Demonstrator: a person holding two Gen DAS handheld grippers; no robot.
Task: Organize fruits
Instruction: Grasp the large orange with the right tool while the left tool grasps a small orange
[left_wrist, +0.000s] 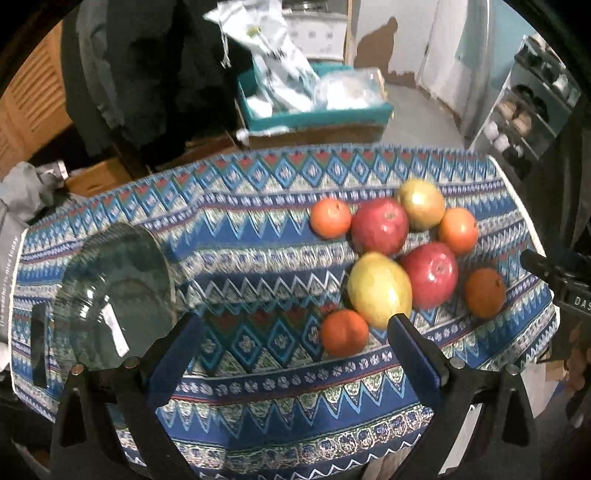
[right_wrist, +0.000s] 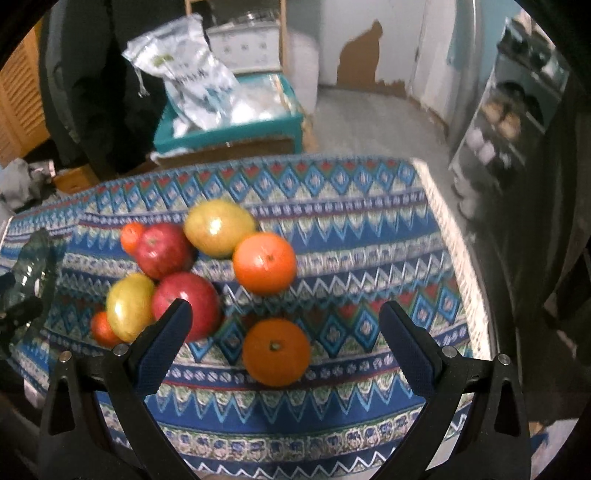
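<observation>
A heap of fruit lies on the patterned cloth: two red apples (left_wrist: 379, 225) (left_wrist: 430, 274), two yellow mangoes (left_wrist: 379, 288) (left_wrist: 421, 204) and several oranges (left_wrist: 343, 332). A clear glass plate (left_wrist: 114, 295) sits at the left. My left gripper (left_wrist: 295, 325) hovers open above the cloth, its right finger just in front of the near mango, with nothing between the fingers. In the right wrist view my right gripper (right_wrist: 286, 314) is open over an orange (right_wrist: 276, 351) that lies between its fingers, untouched. A red apple (right_wrist: 186, 304) sits behind its left finger.
The patterned tablecloth (left_wrist: 258, 391) covers a small table whose right edge (right_wrist: 461, 251) drops to the floor. Behind it stand a teal box (left_wrist: 314, 114) with plastic bags, a dark hanging garment (left_wrist: 147, 74) and a metal shelf rack (left_wrist: 532, 107) at the right.
</observation>
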